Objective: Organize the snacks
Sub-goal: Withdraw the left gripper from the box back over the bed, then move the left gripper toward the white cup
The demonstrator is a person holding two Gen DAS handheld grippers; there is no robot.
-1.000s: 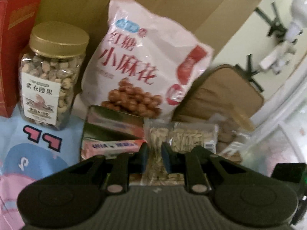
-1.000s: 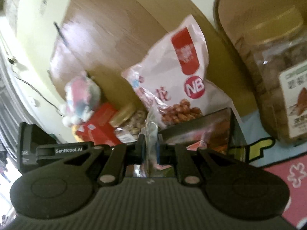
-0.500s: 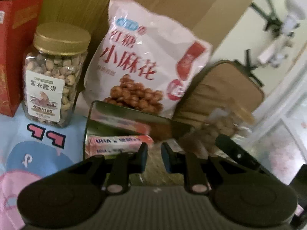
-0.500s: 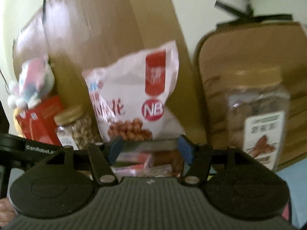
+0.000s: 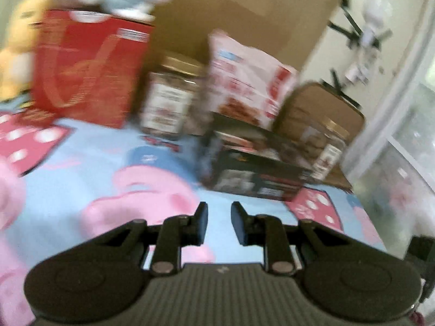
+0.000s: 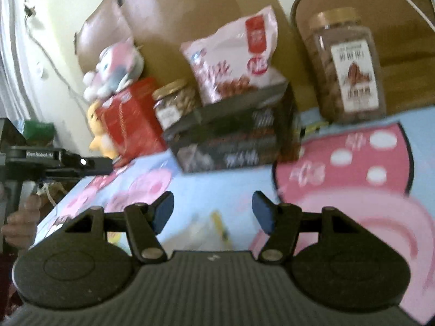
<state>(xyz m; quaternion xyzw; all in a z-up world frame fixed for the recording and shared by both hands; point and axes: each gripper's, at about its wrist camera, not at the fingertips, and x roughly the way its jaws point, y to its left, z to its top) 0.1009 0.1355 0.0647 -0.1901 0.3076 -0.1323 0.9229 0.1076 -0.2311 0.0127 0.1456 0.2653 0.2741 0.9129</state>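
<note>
Dark snack box (image 6: pixel 233 133) sitting on the cartoon-print surface (image 6: pixel 217 187), pink bag (image 6: pixel 233 54) leaning behind, jars flanking. Right gripper (image 6: pixel 212 213) hanging empty with jaws wide; left gripper (image 5: pixel 218 224) opening narrowly, nothing between. Best picking the next loose snack squarely before closing.

Bare blanket (image 6: pixel 217 190) lies open ahead; dark box (image 6: pixel 233 138), jars and red carton (image 6: pixel 130 122) block the back.

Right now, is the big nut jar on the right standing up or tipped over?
Upright. In the right wrist view the nut jar stands on its base on the cartoon blanket, gold lid on top.
</note>
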